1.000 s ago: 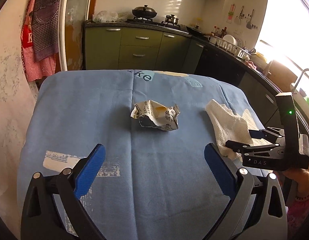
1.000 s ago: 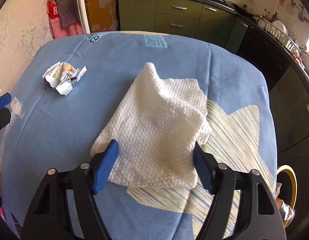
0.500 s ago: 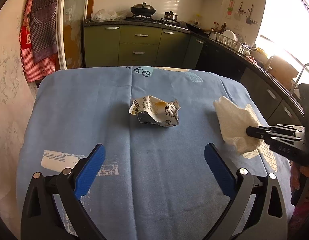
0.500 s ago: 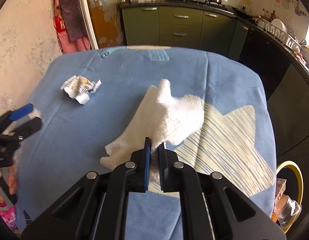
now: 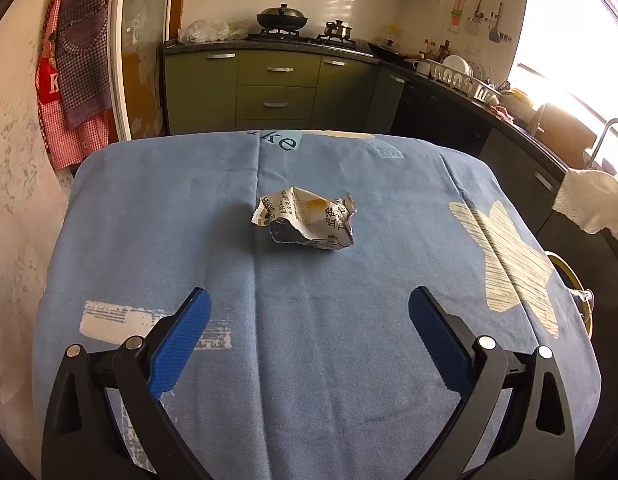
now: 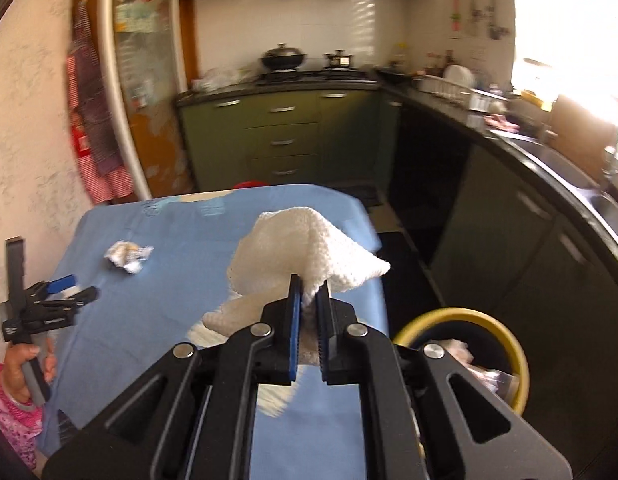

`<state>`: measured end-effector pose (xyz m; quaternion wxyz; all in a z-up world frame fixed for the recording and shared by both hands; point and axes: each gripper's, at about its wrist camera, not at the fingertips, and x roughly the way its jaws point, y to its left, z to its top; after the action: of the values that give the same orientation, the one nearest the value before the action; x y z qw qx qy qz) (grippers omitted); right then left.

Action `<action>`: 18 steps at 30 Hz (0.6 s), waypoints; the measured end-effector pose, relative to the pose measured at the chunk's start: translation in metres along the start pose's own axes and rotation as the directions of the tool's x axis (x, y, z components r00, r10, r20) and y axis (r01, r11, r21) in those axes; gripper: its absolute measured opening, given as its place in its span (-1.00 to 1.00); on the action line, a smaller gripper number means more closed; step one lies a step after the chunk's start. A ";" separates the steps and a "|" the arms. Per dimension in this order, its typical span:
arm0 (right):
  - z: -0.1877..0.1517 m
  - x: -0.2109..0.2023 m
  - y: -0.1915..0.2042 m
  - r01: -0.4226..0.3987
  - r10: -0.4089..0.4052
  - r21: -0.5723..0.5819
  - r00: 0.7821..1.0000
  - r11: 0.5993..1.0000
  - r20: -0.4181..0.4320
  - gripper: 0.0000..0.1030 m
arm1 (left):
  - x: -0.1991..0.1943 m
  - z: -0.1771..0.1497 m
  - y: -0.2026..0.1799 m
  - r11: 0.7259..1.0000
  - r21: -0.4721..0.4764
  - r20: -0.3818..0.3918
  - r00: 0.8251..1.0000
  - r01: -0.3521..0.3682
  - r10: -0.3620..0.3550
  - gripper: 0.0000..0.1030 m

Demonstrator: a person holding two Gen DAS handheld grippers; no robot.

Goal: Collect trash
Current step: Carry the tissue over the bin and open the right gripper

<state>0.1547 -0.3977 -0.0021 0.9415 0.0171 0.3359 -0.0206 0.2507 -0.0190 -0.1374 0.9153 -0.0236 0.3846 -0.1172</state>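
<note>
Your right tool (image 6: 307, 300) is clamping its blue pads tight on a white paper towel (image 6: 305, 240), and the towel is hanging clear of the blue-covered worktop (image 6: 157, 300), drooping to either side of the pads. In the left wrist view the same towel (image 5: 589, 200) is showing at the far right edge, off beyond the worktop's side. Below and to the right of your right tool, a yellow-rimmed bin (image 6: 461, 316) is sitting on the floor beside the worktop with scraps in it. Your left tool (image 5: 309, 320) is hovering with its pads spread wide and nothing between them, pointing at the crumpled printed wrapper (image 5: 305, 218), which is lying near the middle of the worktop.
</note>
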 end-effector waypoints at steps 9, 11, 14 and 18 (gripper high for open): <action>-0.035 0.007 -0.073 0.261 -0.254 0.061 0.962 0.964 -0.096 -0.85 | 0.006 -0.003 -0.006 1.000 0.018 -0.020 1.000 -0.002 0.003 0.90; -0.041 0.021 -0.077 0.302 -0.293 0.050 0.947 0.952 -0.130 -0.83 | 0.007 -0.003 -0.007 1.000 0.022 -0.022 1.000 -0.003 0.003 0.90; -0.053 0.045 -0.088 0.335 -0.322 0.039 0.927 0.941 -0.192 -0.59 | 0.008 -0.003 -0.008 1.000 0.024 -0.023 1.000 -0.001 0.002 0.90; -0.072 0.057 -0.101 0.403 -0.381 0.043 0.891 0.914 -0.247 -0.19 | 0.009 -0.003 -0.007 1.000 0.021 -0.024 1.000 0.000 0.000 0.90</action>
<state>0.1478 -0.4969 -0.0961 0.8699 -0.0048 0.4395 -0.2237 0.2529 -0.0278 -0.1447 0.9107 -0.0126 0.3945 -0.1216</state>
